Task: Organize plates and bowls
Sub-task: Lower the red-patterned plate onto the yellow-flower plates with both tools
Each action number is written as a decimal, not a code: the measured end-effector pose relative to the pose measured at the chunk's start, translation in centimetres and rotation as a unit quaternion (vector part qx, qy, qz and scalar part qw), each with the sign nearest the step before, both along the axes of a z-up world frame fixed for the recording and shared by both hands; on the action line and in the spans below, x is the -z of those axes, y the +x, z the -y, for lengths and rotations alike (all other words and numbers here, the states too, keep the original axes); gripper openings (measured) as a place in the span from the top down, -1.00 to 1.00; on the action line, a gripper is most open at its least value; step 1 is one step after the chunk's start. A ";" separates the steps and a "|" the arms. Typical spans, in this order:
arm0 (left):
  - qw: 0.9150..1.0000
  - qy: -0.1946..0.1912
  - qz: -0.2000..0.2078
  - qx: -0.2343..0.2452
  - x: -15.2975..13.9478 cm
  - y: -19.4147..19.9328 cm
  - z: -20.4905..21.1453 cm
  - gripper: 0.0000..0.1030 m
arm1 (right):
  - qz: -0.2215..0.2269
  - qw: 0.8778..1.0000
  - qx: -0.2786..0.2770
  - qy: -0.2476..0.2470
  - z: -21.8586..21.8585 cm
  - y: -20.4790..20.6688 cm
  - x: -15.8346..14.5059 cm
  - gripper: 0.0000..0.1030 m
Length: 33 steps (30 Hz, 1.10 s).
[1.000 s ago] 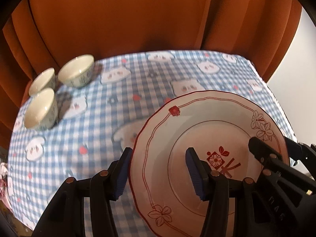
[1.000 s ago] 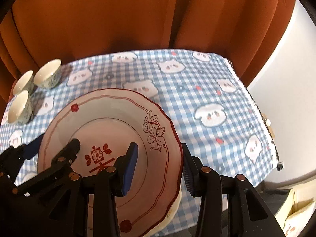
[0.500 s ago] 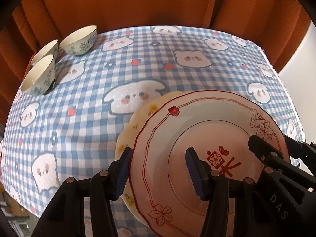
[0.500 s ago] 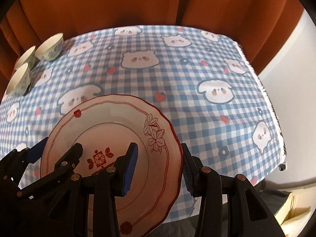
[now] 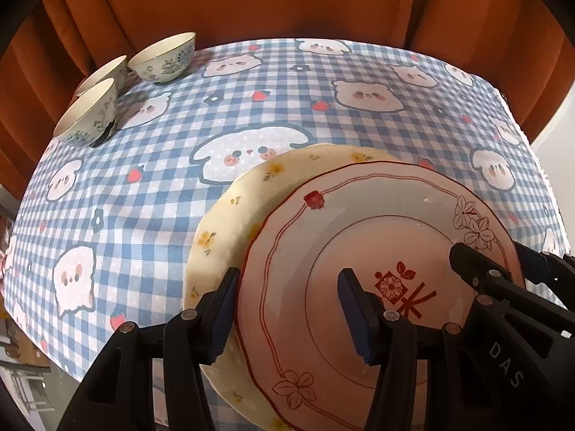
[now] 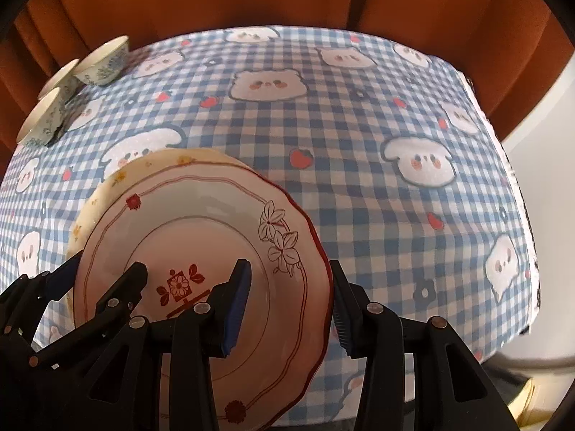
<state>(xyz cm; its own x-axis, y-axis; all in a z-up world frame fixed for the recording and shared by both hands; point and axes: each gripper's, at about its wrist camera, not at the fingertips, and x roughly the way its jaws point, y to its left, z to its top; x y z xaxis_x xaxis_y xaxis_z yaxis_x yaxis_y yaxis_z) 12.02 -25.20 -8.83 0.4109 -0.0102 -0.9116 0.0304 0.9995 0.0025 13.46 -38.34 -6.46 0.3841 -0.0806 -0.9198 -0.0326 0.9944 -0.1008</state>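
From my left wrist camera, my left claw (image 5: 287, 309) straddles the left rim of the red-trimmed plate (image 5: 366, 251), one blue pad under the rim and the other over the plate's inner face; I read it as clamped on that rim. The plate overlaps a cream plate with yellow flowers (image 5: 230, 215) that lies beneath it on the blue checked tablecloth (image 5: 172, 186) covering the counter. On the plate's far right edge I see my right claw (image 5: 503, 269) gripping from the other side. Three floral bowls (image 5: 163, 58) sit clustered at the far left corner of the counter, well apart from the plates, with an orange curtain (image 5: 287, 0) behind

From my right wrist camera, my right claw (image 6: 287, 294) has its left pad over the red-trimmed plate (image 6: 201, 237) and its right pad outside the right rim, closed on that edge. The left claw (image 6: 90, 280) holds the opposite rim. The cream plate (image 6: 118, 176) peeks out behind the upper left edge. The bowls (image 6: 104, 61) stand at the far left corner of the tablecloth (image 6: 359, 143)
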 end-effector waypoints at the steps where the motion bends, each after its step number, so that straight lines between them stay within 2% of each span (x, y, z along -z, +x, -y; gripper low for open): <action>1: 1.000 0.001 0.001 -0.002 0.0 0.0 0.0 -0.07 | 0.001 1.000 -0.003 0.001 0.0 0.0 0.0 0.09; 6: 1.000 0.000 0.005 -0.012 0.0 -0.2 0.0 -0.07 | -0.005 0.999 -0.018 0.026 0.8 -0.1 -0.2 0.09; 9: 1.000 0.000 0.005 -0.018 0.0 -0.2 0.0 -0.07 | 0.008 1.000 -0.015 0.020 1.3 -0.7 -0.9 0.14; 10: 1.000 0.001 0.005 -0.020 0.0 -0.2 0.1 -0.07 | 0.014 1.000 -0.014 0.022 1.5 -0.8 -1.1 0.25; 11: 1.000 0.002 0.006 -0.021 0.0 -0.2 0.1 -0.07 | 0.017 0.999 -0.016 0.021 1.6 -0.9 -1.4 0.53; 19: 1.000 0.000 0.006 -0.030 -0.3 -0.5 -0.1 -0.07 | 0.011 0.999 -0.023 0.030 1.7 -0.6 -1.2 0.53; 28: 0.998 0.013 0.011 -0.054 -0.6 -0.6 -1.6 -0.07 | -0.017 0.998 -0.023 0.059 0.7 0.1 0.2 0.52; 33: 0.998 0.026 0.020 -0.058 -0.5 -0.3 -1.8 -0.08 | -0.009 0.998 -0.029 0.054 0.1 0.7 0.3 0.51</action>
<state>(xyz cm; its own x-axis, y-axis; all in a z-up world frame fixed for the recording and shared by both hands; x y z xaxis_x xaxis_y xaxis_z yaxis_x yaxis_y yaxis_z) 11.75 -23.40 -8.37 0.4433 0.0862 -0.8922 -0.0867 0.9948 0.0531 14.14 -38.40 -6.77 0.3678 0.0403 -0.9290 -0.0904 0.9959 0.0074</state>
